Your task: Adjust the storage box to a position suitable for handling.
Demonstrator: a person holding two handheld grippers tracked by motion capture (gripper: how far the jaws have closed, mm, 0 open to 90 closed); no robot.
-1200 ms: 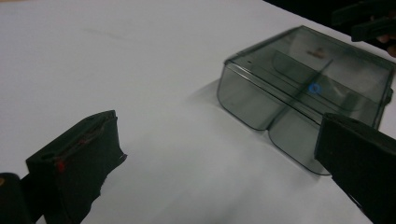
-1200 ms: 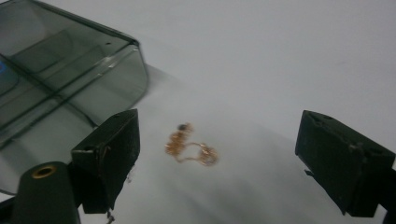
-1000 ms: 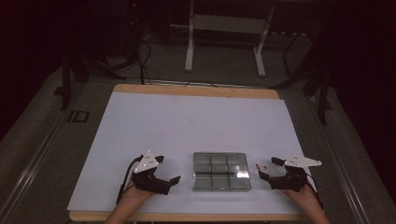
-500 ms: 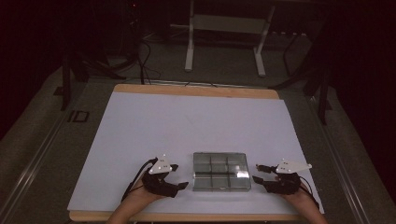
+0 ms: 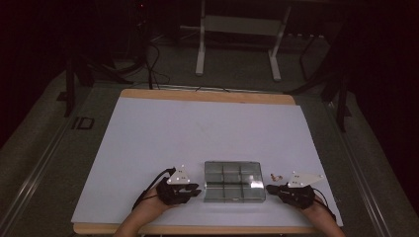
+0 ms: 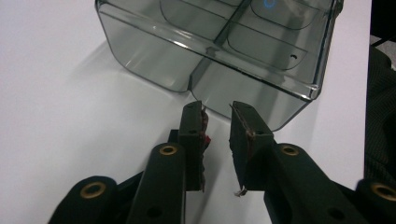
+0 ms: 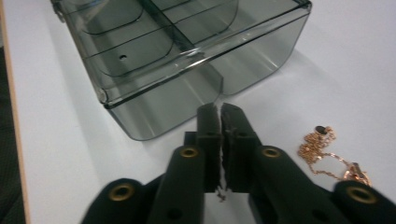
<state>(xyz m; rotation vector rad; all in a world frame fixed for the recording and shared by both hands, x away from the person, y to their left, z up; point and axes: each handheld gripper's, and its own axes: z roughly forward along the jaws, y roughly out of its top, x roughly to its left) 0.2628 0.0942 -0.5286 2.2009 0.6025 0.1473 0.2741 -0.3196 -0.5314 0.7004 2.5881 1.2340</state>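
Both grippers flank the compartment box at the table's near edge.

The left gripper (image 6: 217, 116) has just narrowed to a small empty gap; the right gripper (image 7: 219, 116) has just closed, empty. The smoky compartment box (image 5: 233, 181) lies between them; the right gripper view reveals a gold chain (image 7: 329, 154) beside it.

Light is falling from above onto the white counter (image 5: 163, 148), while the room around it is sinking into near black in the high view, which is looking dim and grainy. In the gripper views the clear box (image 6: 219, 51) is catching bright glare along its rim and casting a soft grey shadow, and the nearest black fingers (image 7: 208, 140) are blurring slightly.
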